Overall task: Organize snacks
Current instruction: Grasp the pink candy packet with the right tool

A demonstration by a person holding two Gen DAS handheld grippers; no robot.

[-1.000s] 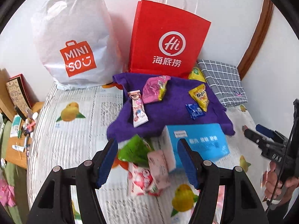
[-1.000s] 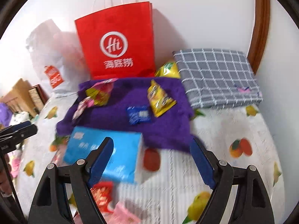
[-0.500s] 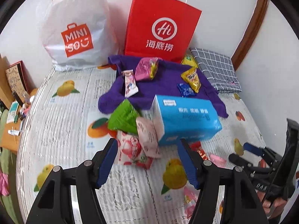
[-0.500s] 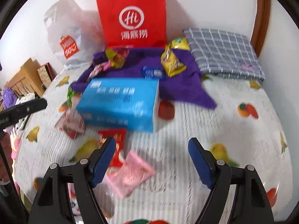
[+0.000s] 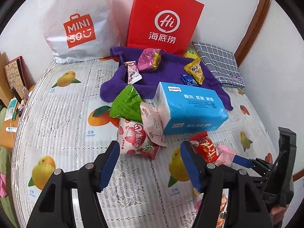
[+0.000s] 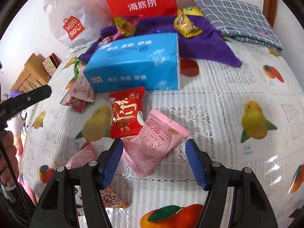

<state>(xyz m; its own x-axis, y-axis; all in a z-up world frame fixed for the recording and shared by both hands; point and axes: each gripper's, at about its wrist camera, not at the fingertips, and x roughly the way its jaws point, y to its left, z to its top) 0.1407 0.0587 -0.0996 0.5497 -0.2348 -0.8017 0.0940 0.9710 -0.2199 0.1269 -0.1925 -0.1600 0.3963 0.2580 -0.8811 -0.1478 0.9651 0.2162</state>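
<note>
Snack packets lie on a fruit-print bed cover [image 5: 62, 117]. My right gripper [image 6: 153, 157] hangs low over a pink packet [image 6: 157, 142]. Its jaws are closing; the packet's near end lies between them and the pads do not touch it. A red packet [image 6: 127, 114] lies just beyond, before a blue tissue pack [image 6: 136, 62]. My left gripper [image 5: 150, 155] is open and holds nothing. Just ahead of it lie a strawberry-print packet [image 5: 134, 138], a pale pink packet [image 5: 152, 121] and a green packet [image 5: 127, 102]. A purple cloth [image 5: 165, 76] farther back carries several small snacks.
A red paper bag [image 5: 163, 20] and a white Miniso bag [image 5: 79, 24] stand against the far wall. A folded grey checked cloth [image 5: 218, 62] lies at the back right. More packets [image 6: 83, 155] sit near my right gripper's left finger. Wooden furniture [image 6: 32, 72] stands off the bed's left edge.
Both grippers have drawn back toward the near side of the bed and sunk. The right one now stands over the pink packet with narrower jaws. The left jaws have kept their width.
</note>
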